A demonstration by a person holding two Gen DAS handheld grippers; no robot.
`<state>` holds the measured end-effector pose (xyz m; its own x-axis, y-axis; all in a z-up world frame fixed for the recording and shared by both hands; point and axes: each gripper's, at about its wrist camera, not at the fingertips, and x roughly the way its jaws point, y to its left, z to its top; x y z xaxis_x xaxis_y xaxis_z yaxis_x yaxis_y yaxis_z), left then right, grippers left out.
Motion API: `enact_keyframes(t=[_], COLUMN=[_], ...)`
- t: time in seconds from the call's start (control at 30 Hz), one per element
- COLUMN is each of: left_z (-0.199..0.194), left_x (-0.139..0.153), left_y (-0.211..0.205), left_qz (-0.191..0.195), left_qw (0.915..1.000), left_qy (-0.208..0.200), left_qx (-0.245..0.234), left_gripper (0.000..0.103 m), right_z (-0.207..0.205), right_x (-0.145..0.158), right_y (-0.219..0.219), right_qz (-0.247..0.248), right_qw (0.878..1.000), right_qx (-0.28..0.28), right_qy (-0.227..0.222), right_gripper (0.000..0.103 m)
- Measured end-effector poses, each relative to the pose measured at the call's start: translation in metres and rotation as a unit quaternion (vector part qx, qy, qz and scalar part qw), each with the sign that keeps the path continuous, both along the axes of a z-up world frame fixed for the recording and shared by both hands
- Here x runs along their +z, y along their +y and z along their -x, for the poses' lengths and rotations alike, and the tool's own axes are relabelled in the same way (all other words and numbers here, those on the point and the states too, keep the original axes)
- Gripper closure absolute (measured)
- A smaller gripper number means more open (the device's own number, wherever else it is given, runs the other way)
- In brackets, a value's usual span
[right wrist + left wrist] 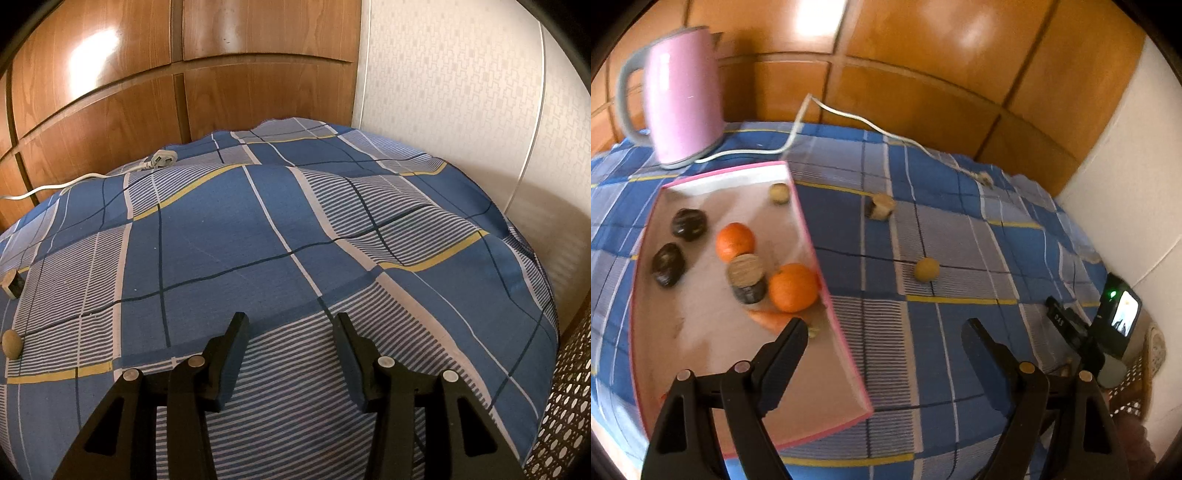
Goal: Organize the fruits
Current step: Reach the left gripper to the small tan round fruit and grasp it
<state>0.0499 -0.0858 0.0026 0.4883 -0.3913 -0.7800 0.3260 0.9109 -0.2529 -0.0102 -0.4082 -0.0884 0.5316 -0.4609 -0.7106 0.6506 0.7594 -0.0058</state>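
A pink-rimmed tray [827, 291] lies on the blue checked cloth in the left wrist view. It holds two oranges [793, 287] [735, 240], two dark fruits [689, 223] [668, 264], a cut brown piece [746, 277], a small tan ball [779, 192] and an orange piece [768, 317]. A round tan fruit [926, 269] and a cut brown piece [881, 206] lie on the cloth right of the tray; both show at the left edge of the right wrist view [11, 343] [13, 282]. My left gripper [882, 332] is open above the tray's right rim. My right gripper [290, 321] is open and empty over bare cloth; it also shows in the left wrist view [1082, 325].
A pink kettle [679, 99] stands behind the tray, its white cord [849, 118] running to a plug [162, 159] on the cloth. Wooden panels [110, 92] back the table. A white wall [461, 92] and a woven chair [569, 406] are at the right.
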Motion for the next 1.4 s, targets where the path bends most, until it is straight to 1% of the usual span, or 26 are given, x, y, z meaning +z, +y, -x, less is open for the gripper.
enact_keyframes(t=[0.03, 0.2, 0.53, 0.67, 0.77, 0.87, 0.97, 1.0, 1.03, 1.07, 1.1, 1.13, 1.17, 1.23, 1.33, 1.4], left_z=[-0.002, -0.012, -0.035, -0.048, -0.057, -0.068, -0.079, -0.081, -0.083, -0.082, -0.082, -0.081, -0.082, -0.083, -0.080, -0.077], left_x=[-0.001, -0.007, -0.023, -0.030, -0.038, -0.050, -0.061, -0.065, -0.069, -0.070, -0.070, -0.069, -0.069, -0.069, -0.068, -0.066], left_y=[-0.005, -0.029, -0.063, -0.076, -0.088, -0.099, -0.108, -0.110, -0.113, -0.114, -0.115, -0.115, -0.113, -0.108, -0.105, -0.101], left_qz=[0.000, -0.006, -0.029, -0.040, -0.061, -0.083, -0.105, -0.112, -0.123, -0.130, -0.131, -0.129, -0.123, -0.110, -0.106, -0.094], left_qw=[1.0000, 0.9991, 0.9959, 0.9948, 0.9932, 0.9908, 0.9888, 0.9880, 0.9871, 0.9868, 0.9866, 0.9869, 0.9880, 0.9901, 0.9909, 0.9921], left_qy=[0.003, 0.017, 0.028, 0.034, 0.035, 0.046, 0.046, 0.045, 0.041, 0.027, 0.018, 0.015, 0.014, 0.014, 0.010, 0.013], left_qx=[-0.005, -0.039, -0.081, -0.088, -0.093, -0.096, -0.095, -0.095, -0.093, -0.093, -0.095, -0.096, -0.093, -0.086, -0.082, -0.082], left_gripper=[0.023, 0.025, 0.044, 0.046, 0.046, 0.046, 0.047, 0.049, 0.056, 0.061, 0.065, 0.072, 0.075, 0.075, 0.076, 0.076], right_z=[0.000, -0.001, -0.001, -0.002, -0.002, -0.002, -0.002, -0.002, -0.002, -0.002, -0.002, -0.002, -0.002, -0.002, -0.003, -0.003], right_x=[0.000, 0.001, 0.000, 0.000, 0.000, 0.000, 0.000, 0.000, 0.000, 0.000, 0.000, 0.000, 0.000, 0.000, -0.001, -0.001], right_y=[0.000, -0.001, -0.001, -0.002, -0.002, -0.002, -0.002, -0.002, -0.001, -0.002, -0.002, -0.001, -0.002, -0.002, -0.002, -0.002], right_qz=[0.000, 0.001, 0.004, 0.005, 0.005, 0.006, 0.006, 0.006, 0.006, 0.006, 0.006, 0.006, 0.006, 0.007, 0.009, 0.010], right_qw=[1.000, 1.000, 1.000, 1.000, 1.000, 1.000, 1.000, 1.000, 1.000, 1.000, 1.000, 1.000, 1.000, 1.000, 1.000, 1.000], right_qx=[0.000, 0.000, 0.000, 0.000, 0.000, 0.000, 0.000, 0.000, -0.001, -0.001, -0.001, -0.001, -0.001, -0.001, -0.001, 0.000], right_qy=[0.000, 0.000, 0.000, 0.000, 0.001, 0.001, 0.001, 0.001, 0.001, 0.001, 0.001, 0.001, 0.001, 0.001, 0.002, 0.001], right_gripper=[0.055, 0.055, 0.055, 0.055, 0.055, 0.055, 0.055, 0.055, 0.055, 0.055, 0.055, 0.055, 0.055, 0.055, 0.055, 0.055])
